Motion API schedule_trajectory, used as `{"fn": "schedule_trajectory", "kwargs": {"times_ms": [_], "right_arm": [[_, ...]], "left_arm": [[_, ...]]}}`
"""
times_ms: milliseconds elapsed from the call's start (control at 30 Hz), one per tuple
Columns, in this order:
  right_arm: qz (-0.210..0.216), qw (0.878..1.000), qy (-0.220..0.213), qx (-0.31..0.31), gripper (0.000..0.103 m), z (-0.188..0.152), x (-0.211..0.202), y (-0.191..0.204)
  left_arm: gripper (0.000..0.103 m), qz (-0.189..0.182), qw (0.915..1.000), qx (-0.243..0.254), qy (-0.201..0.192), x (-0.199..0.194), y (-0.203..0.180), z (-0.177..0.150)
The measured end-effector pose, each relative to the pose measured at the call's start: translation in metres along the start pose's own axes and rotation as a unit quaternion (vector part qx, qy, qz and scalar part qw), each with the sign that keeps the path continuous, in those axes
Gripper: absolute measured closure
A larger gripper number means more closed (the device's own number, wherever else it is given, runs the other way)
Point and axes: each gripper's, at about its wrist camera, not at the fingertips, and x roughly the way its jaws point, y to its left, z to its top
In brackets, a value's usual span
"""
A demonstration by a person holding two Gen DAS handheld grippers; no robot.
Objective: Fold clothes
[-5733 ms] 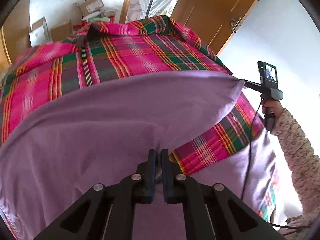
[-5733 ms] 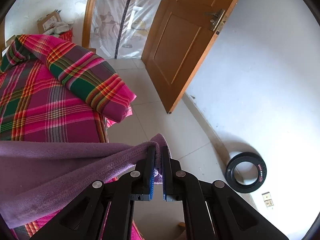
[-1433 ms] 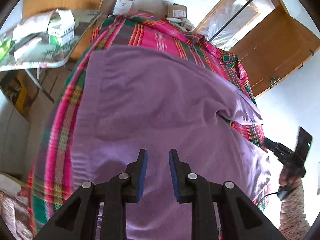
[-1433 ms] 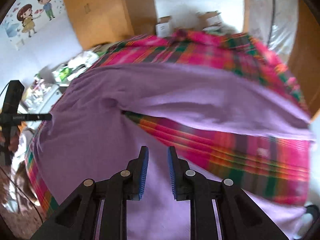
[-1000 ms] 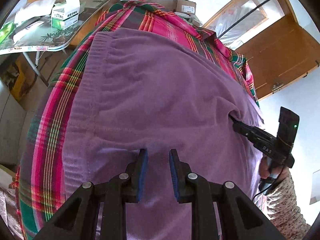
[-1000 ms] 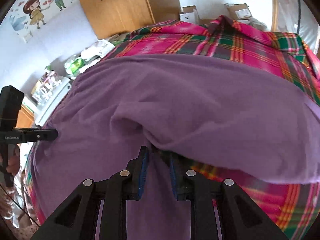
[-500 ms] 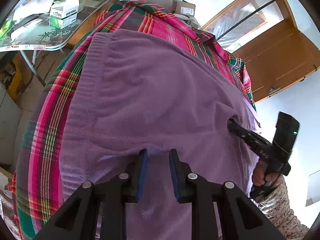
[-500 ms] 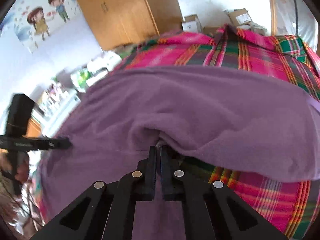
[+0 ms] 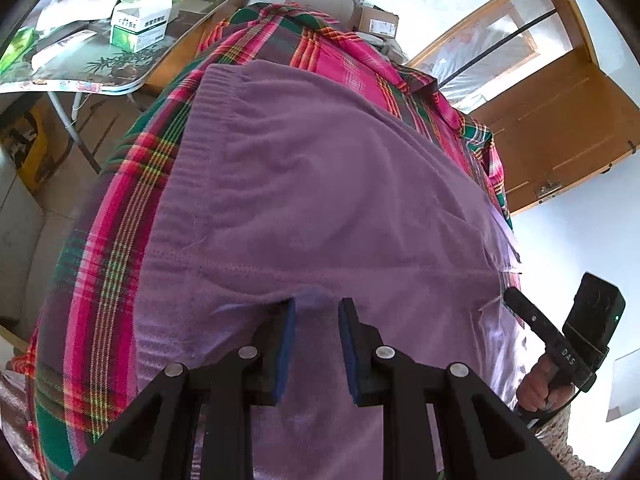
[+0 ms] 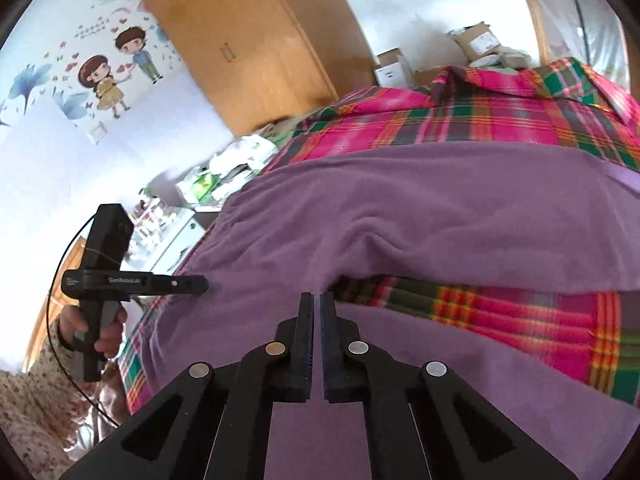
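Soft purple fleece garment (image 9: 328, 208) spread flat over a pink, green and orange plaid bedcover (image 9: 116, 216), filling the area directly ahead of both hand-held tools. Left black two-finger gripper (image 9: 316, 308) released, blue-padded jaws parted, tips straddling a stitched seam at the near edge of the garment. Right black two-finger gripper (image 10: 316, 296) clenched, jaws almost together, tips at a folded edge of the purple cloth; whether any fabric is pinched between them cannot be told. Just ahead and right of the right gripper, a strip of plaid exposed under a raised fold. Far ahead of the left gripper and to its left, a small folding table (image 9: 132, 80) with a green and white carton (image 9: 140, 28); to its right, a wooden door (image 9: 560, 128). Far ahead of the right gripper, a tall wooden wardrobe (image 10: 256, 40)
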Motion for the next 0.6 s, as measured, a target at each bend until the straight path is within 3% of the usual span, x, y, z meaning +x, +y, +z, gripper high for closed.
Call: {"fn": "schedule_trajectory", "kwargs": {"times_ms": [433,600], "right_arm": [[-0.101,0.991,-0.028,0.088,0.089,-0.068,-0.076,-0.049],[-0.112,0.99,-0.013,0.09,0.083,-0.096,-0.084,-0.047]], "left_arm": [[0.08,0.014,0.9991,-0.029,-0.028,-0.031,0.014,-0.031],[0.08,0.015,0.998,-0.047,-0.039,-0.048,0.023,-0.054]]}}
